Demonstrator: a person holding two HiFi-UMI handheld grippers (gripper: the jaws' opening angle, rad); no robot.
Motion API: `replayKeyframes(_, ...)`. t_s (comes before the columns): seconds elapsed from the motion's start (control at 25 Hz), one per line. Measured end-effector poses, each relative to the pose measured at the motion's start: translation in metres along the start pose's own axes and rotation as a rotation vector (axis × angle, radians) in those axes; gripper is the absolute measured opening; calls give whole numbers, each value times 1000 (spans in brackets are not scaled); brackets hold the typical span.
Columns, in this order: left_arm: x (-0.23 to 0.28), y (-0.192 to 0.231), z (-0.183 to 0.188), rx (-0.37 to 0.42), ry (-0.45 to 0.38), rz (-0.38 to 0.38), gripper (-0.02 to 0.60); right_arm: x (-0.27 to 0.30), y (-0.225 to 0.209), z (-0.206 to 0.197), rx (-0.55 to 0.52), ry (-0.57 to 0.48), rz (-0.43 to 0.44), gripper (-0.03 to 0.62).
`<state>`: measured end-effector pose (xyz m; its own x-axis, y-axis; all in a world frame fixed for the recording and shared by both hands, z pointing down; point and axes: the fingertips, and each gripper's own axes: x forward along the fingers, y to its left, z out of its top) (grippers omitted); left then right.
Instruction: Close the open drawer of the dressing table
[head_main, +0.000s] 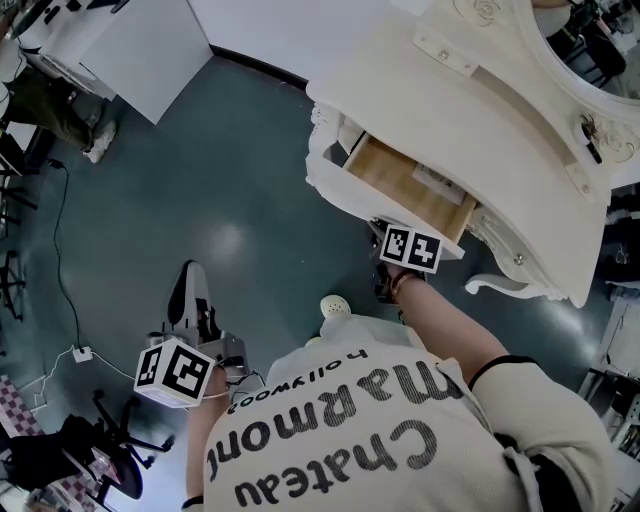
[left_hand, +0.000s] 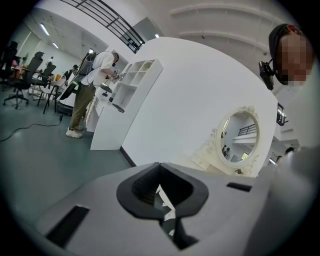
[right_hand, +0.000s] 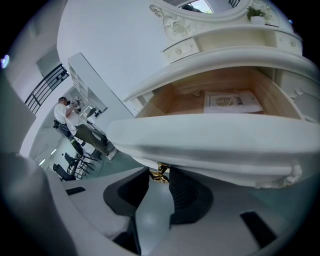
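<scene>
The white dressing table (head_main: 480, 110) stands at the upper right with its wooden drawer (head_main: 410, 185) pulled out; a printed sheet (right_hand: 231, 101) lies inside. My right gripper (head_main: 397, 230) is at the drawer's white front panel (right_hand: 210, 145), just beneath its lower edge. A small gold handle (right_hand: 160, 175) hangs between the fingers (right_hand: 182, 190), and the jaws stand apart round it without pressing. My left gripper (head_main: 190, 282) hangs low at the left, away from the table. In the left gripper view its jaws (left_hand: 162, 192) show only a thin slit and hold nothing.
An oval mirror (left_hand: 239, 139) tops the table. A white partition (head_main: 140, 50) stands at the back left, where a person (left_hand: 90, 85) works at a shelf unit. A cable (head_main: 60, 270) runs across the green floor, and a dark office chair (head_main: 90, 450) is at the lower left.
</scene>
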<state>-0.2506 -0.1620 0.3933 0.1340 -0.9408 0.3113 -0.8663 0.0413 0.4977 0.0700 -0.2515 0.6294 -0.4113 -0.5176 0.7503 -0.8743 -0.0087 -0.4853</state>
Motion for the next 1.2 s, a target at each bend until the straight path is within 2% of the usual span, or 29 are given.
replayKeyframes(1.2, 20, -9, 2, 0, -7, 11, 8, 8, -20, 37, -5, -40, -15, 144)
